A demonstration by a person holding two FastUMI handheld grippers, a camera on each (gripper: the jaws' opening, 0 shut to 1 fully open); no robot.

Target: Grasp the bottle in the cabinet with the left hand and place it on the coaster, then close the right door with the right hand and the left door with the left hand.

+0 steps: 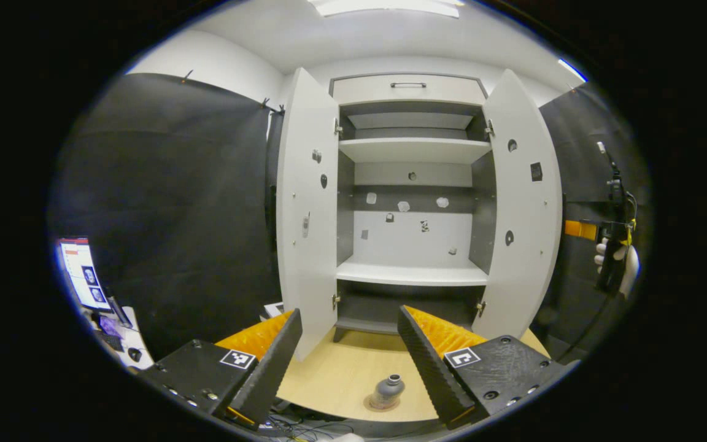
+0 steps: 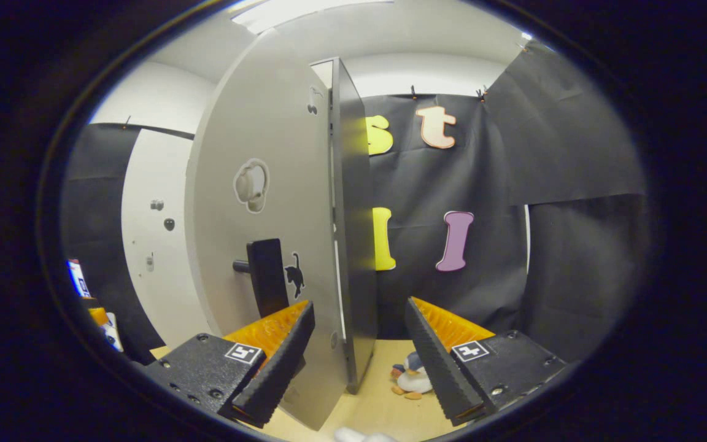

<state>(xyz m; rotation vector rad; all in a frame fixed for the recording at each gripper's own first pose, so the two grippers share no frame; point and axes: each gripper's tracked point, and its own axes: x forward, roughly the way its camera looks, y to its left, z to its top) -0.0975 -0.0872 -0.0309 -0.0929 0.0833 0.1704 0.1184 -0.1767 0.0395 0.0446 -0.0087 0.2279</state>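
The left gripper (image 1: 347, 362) hangs back from the cabinet (image 1: 412, 202), its jaws spread wide and holding nothing, and just ahead of it and below, between its fingers, the bottle (image 1: 388, 390) stands upright on the coaster (image 1: 373, 405) on the wooden table (image 1: 341, 368). Beyond it both doors stand open, the left door (image 1: 307, 227) and the right door (image 1: 522, 221). The right gripper (image 2: 359, 362) is wide open and empty too, its fingers straddling the right door's free edge (image 2: 329, 245) without touching it, the door handle (image 2: 266, 273) just above its left finger and a small penguin toy (image 2: 412, 376) on the table beside its right finger.
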